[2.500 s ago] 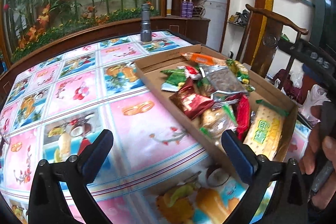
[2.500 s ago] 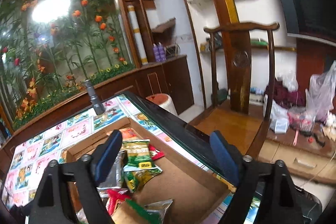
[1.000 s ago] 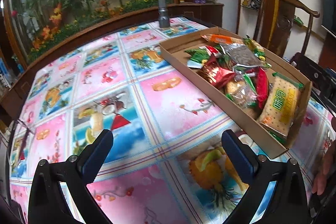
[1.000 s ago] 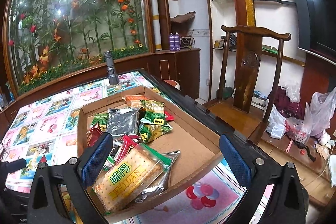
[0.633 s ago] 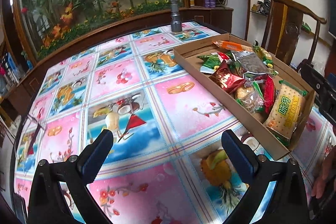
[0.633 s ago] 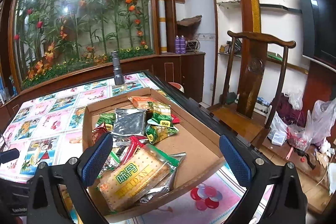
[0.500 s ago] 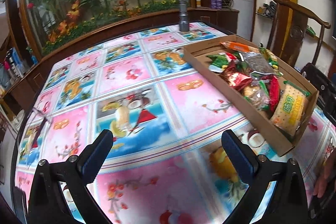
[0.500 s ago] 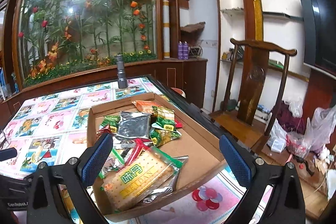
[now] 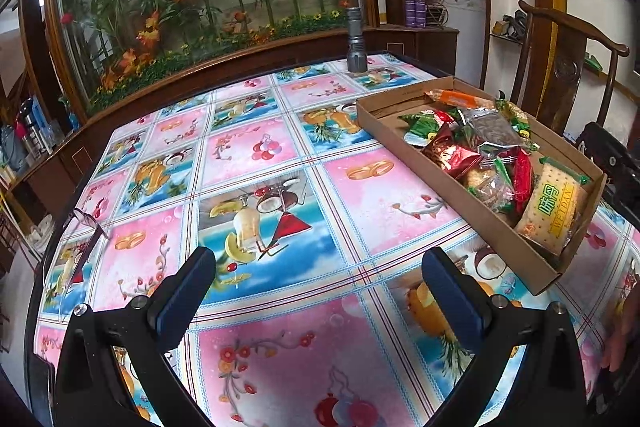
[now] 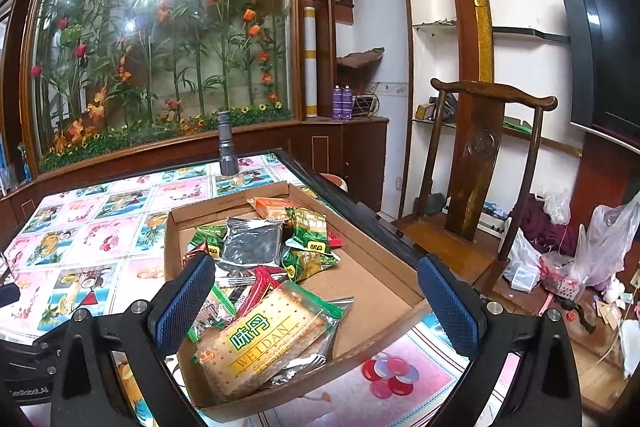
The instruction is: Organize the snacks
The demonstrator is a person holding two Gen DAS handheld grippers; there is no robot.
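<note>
Presently the left gripper (image 9: 316, 291) hangs agape and empty over the bare tablecloth (image 9: 256, 155). Rightward, the snacks (image 10: 264, 259) all lie heaped inside the cardboard tray (image 10: 384, 291); no packet shows outside it. The right gripper (image 10: 312, 299), likewise spread and empty, hovers above the cracker pack (image 10: 260, 343). Gathering appears complete; neatness unsettled.

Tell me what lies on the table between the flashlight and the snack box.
Nothing: in both wrist views only bare tablecloth lies between the flashlight and the snack box.
</note>
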